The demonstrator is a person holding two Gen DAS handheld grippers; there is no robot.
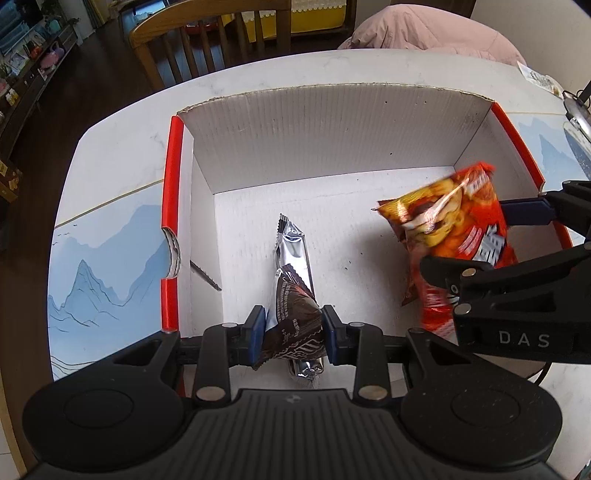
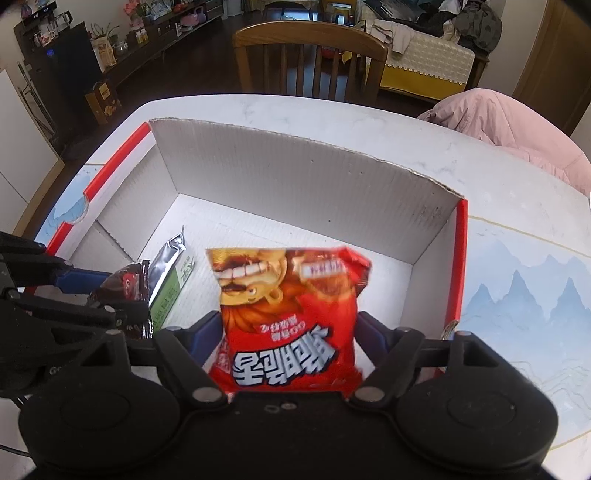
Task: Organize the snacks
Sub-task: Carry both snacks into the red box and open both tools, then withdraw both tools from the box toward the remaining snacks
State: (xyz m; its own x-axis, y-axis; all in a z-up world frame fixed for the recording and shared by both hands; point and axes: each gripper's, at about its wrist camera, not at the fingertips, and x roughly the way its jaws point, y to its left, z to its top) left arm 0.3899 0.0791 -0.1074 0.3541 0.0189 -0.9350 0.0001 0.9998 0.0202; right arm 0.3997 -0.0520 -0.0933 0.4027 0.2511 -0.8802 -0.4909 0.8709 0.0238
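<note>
Left gripper (image 1: 293, 321): clenched on a dark brown crinkled foil snack packet (image 1: 295, 317), blue pads pressing both sides. Packet held just above the near edge of the floor of the white corrugated cardboard box with red rim strips (image 1: 332, 129), inside the box's left half.

Right gripper (image 2: 288, 325): jaws standing wide, red-and-orange plastic snack bag with white lettering (image 2: 288, 325) between them. Bag blurred, gripper sharp; thin gap visible at the right-side pad, so reads as released, not pinched. Bag upside down to the camera, hanging over the box's right half, lower end tilted toward the box floor. From the left wrist view, same bag (image 1: 454, 229) between the two black fingers near the box's right wall, inside the rim line.

Directly beyond the brown packet, lying flat on the box floor: long silver foil packet with a green printed side (image 2: 173, 273), running lengthwise toward the box's far wall, left of box centre. Touching the brown packet or just under it: cannot tell.

Box floor around the packets bare, a few dark specks. Oval handle cut-out in the box's left wall.

Under the box: white marble-look table with blue mountain-print mat (image 1: 122, 122), showing left, right and beyond the box.

Beyond the box's far wall: brown wooden slat-back chair (image 2: 310, 55) pushed up to the table. Right of that, past the box's far right corner: pink padded garment (image 1: 424, 33) at the table edge.
</note>
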